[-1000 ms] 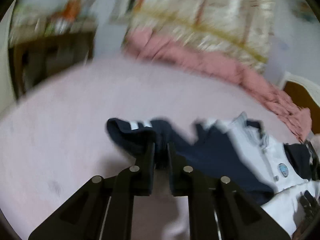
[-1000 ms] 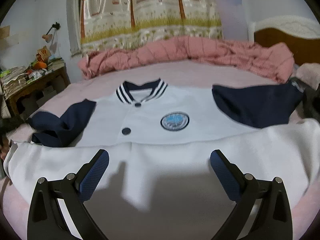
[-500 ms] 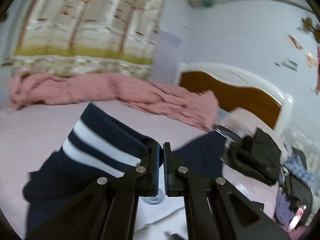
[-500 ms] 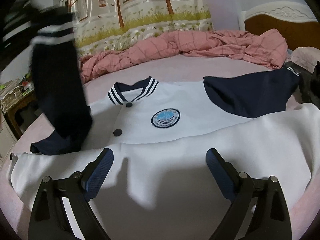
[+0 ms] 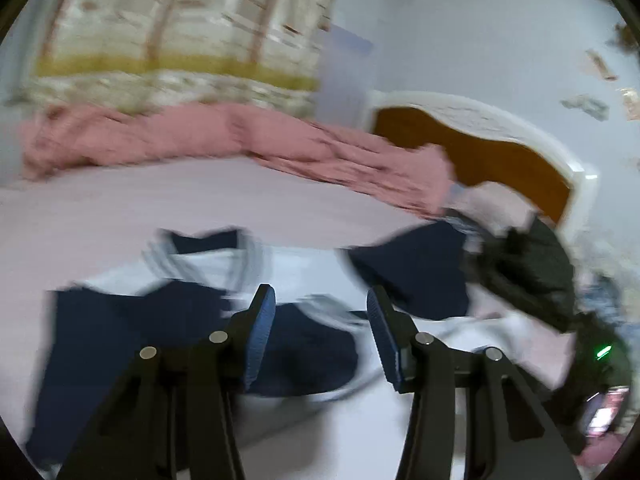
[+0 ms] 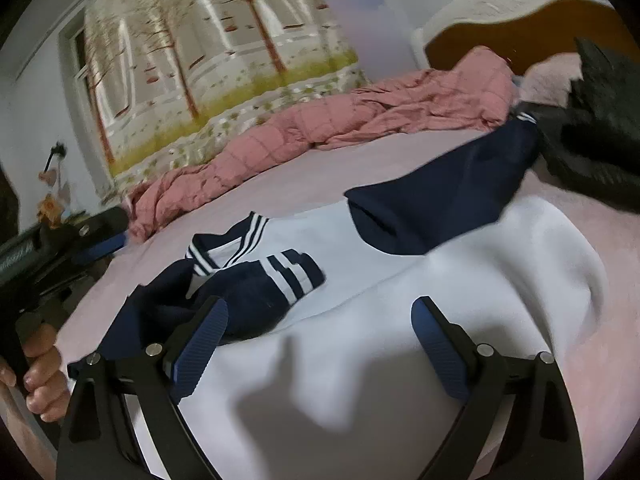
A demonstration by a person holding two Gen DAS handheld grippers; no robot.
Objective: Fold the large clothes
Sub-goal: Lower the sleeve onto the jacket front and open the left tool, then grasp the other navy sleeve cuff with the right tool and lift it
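jacket (image 6: 400, 312) x1 | tools x2 | pink quilt (image 6: 320, 136) x1 | dark clothes pile (image 6: 600, 136) x1, maybe more

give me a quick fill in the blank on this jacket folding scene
1. The jacket has a white body and ____ sleeves.
2. The folded sleeve lies across the jacket's ____.
3. The quilt at the far side of the bed is ____.
4. The left gripper holds ____.

Missing words: navy; front; pink; nothing
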